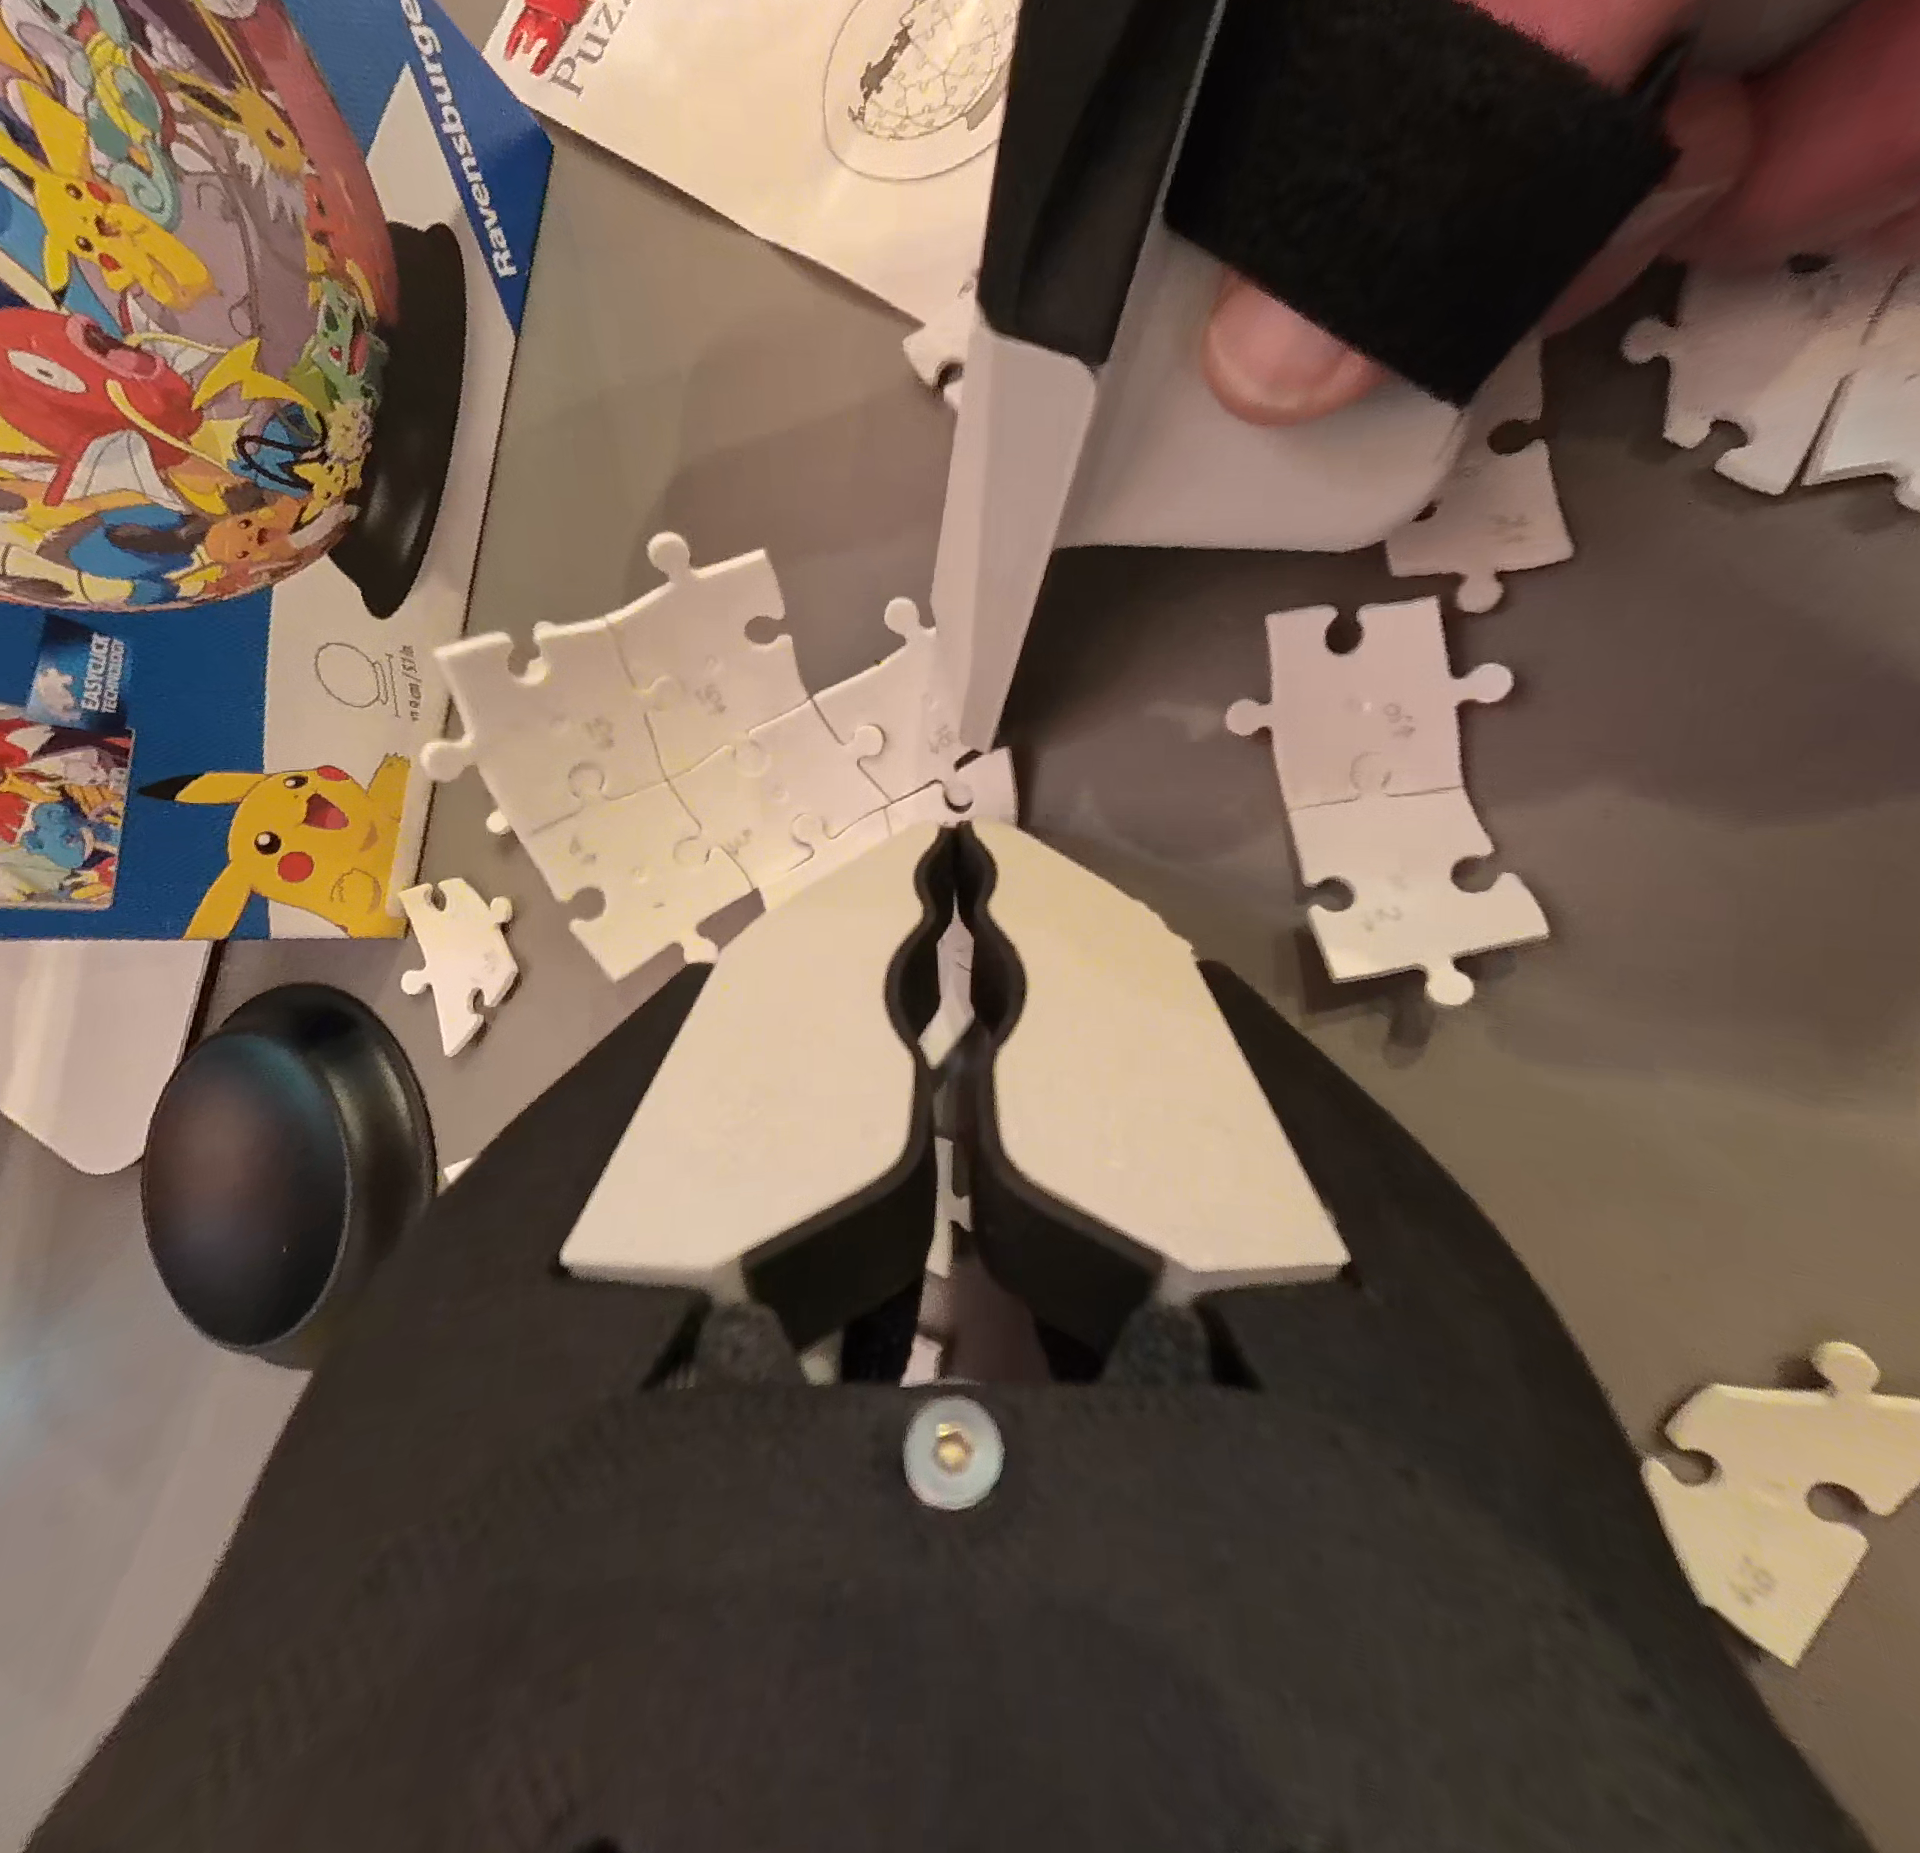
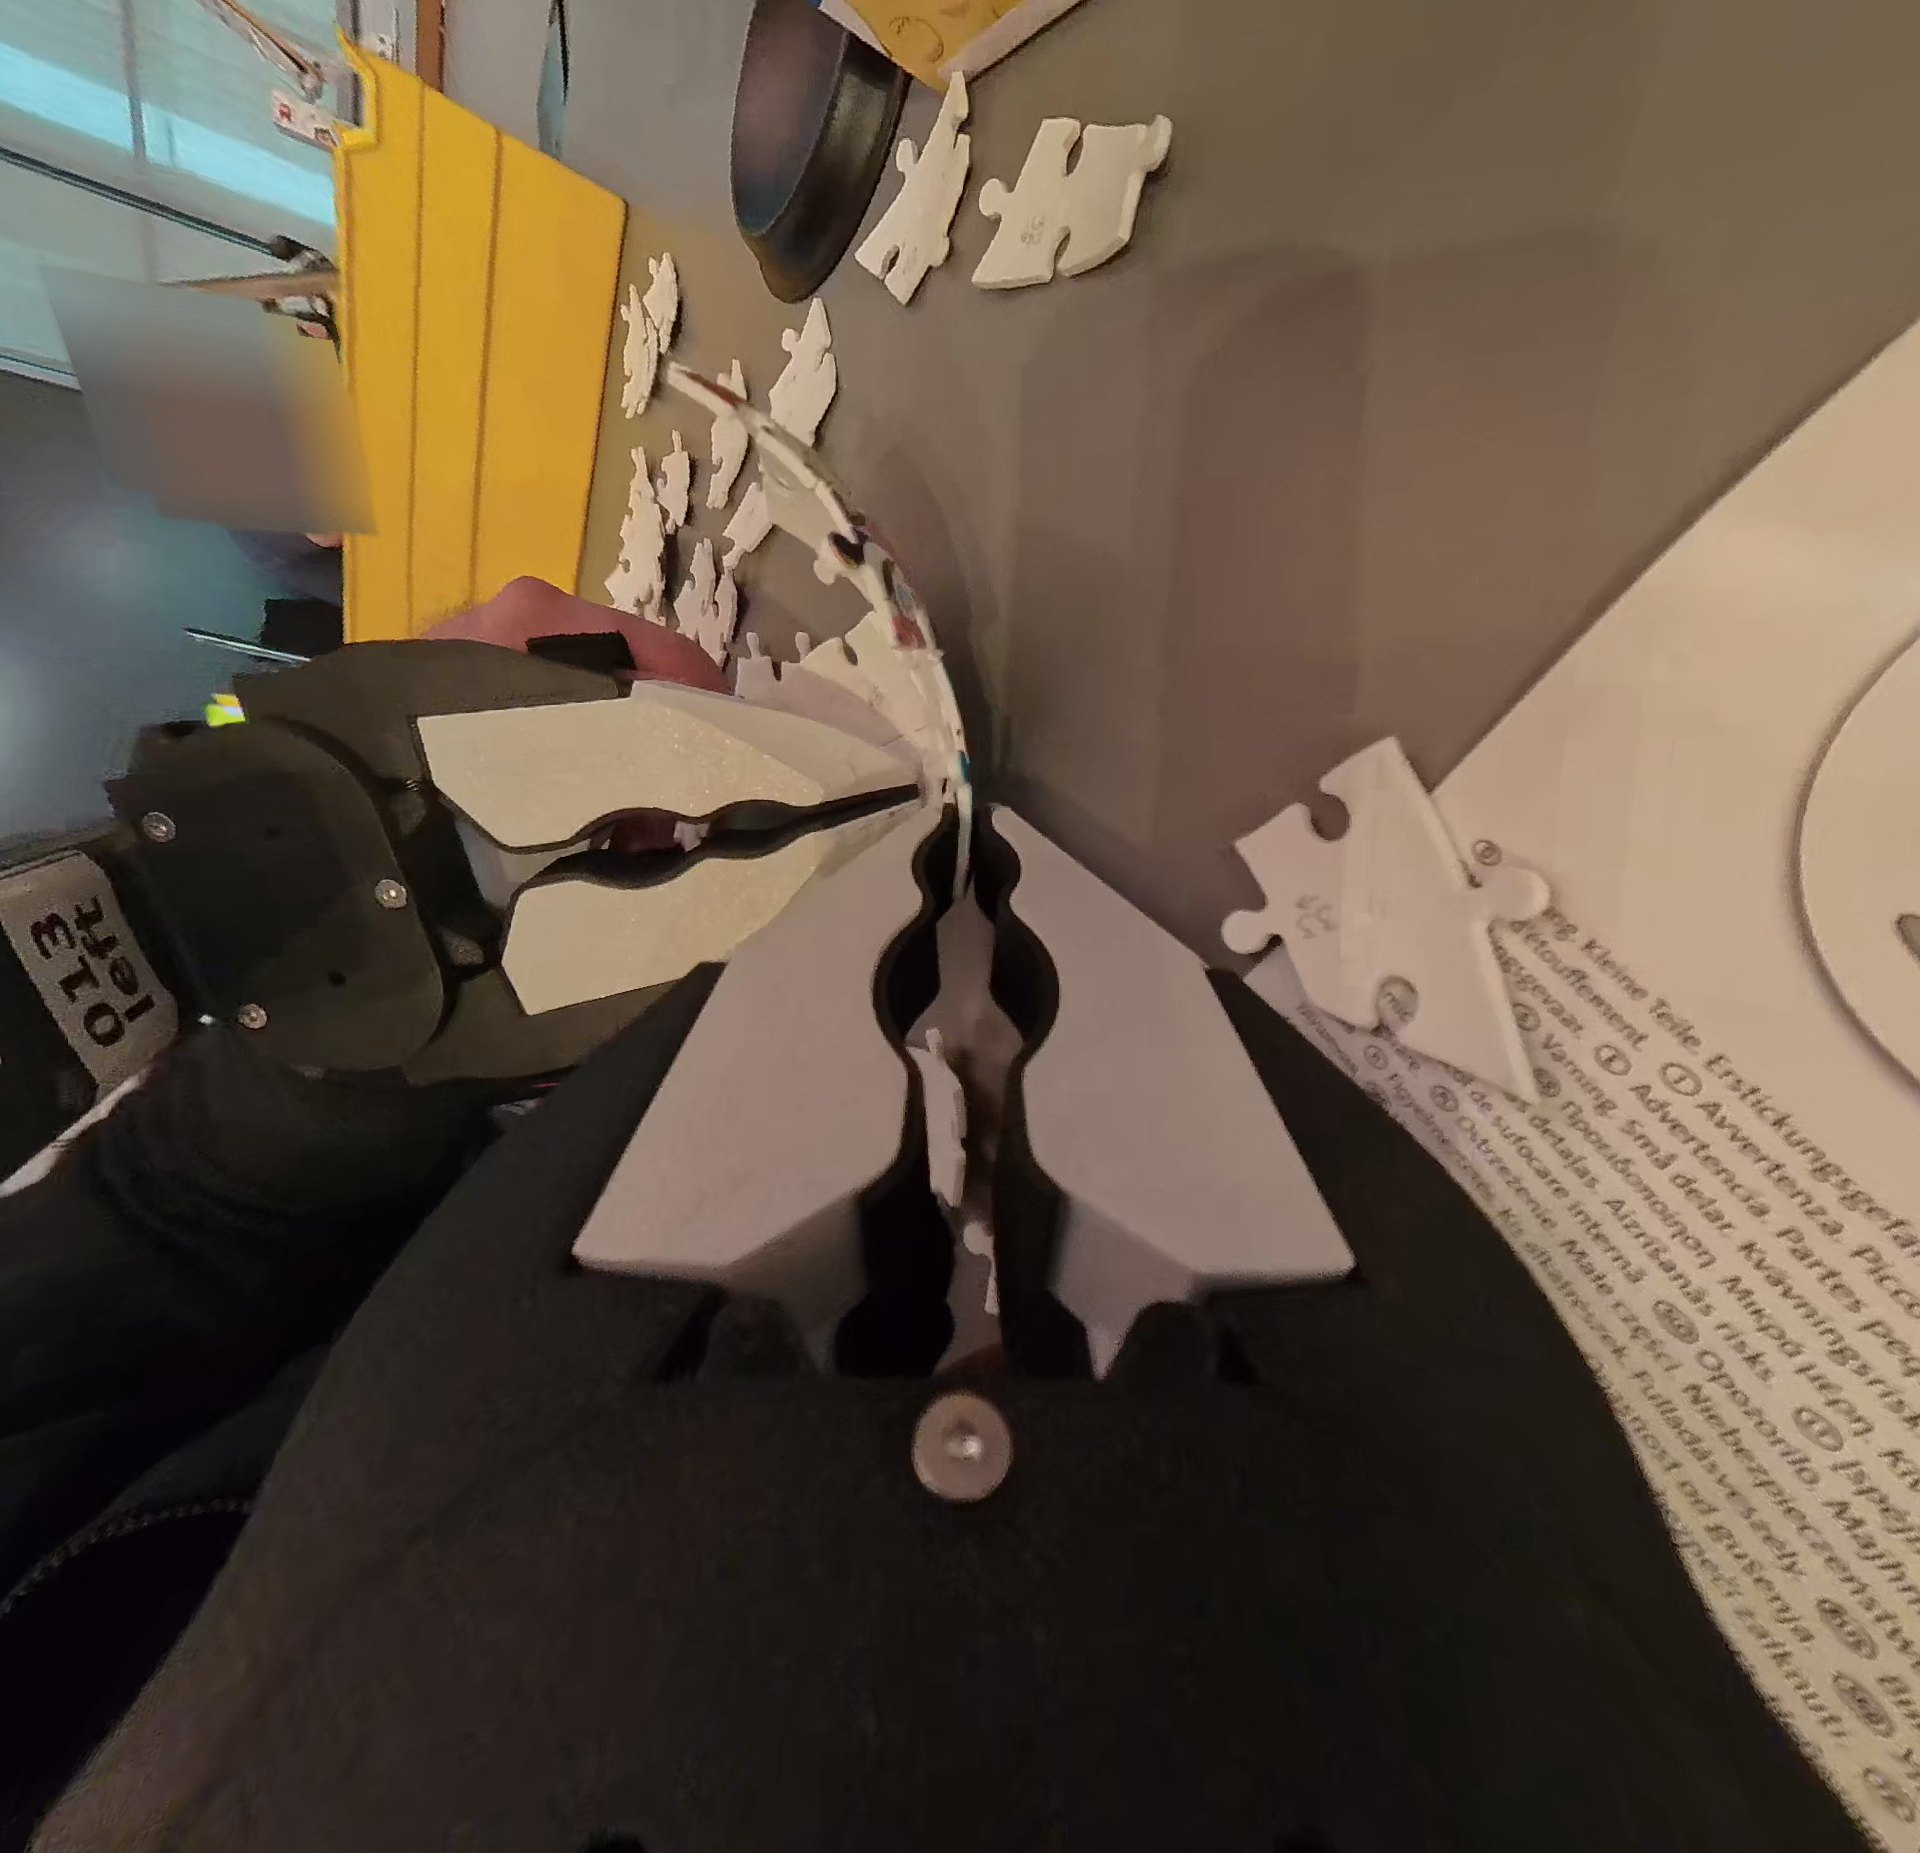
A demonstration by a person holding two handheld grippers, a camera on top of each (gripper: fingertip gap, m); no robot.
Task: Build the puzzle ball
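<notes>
I had the grey table (image 1: 1714, 868) under me, with the puzzle box (image 1: 208, 349) at far left, the black stand (image 1: 286, 1164) beside it and loose white pieces scattered about. The curved assembled section (image 1: 686, 754), white back up, lay just ahead and to the left of my left gripper (image 1: 956, 847). That gripper was pinched narrow on the section's near right edge. My right gripper (image 1: 977, 733) came down from above onto the same corner, so both tips met almost touching. Its own view showed it (image 2: 961, 847) clamped on the section's rim, seen edge-on as an arc (image 2: 904, 640) running away from it. I judged the seam at that shared corner was what the next press turned on, with both grippers equally near.
</notes>
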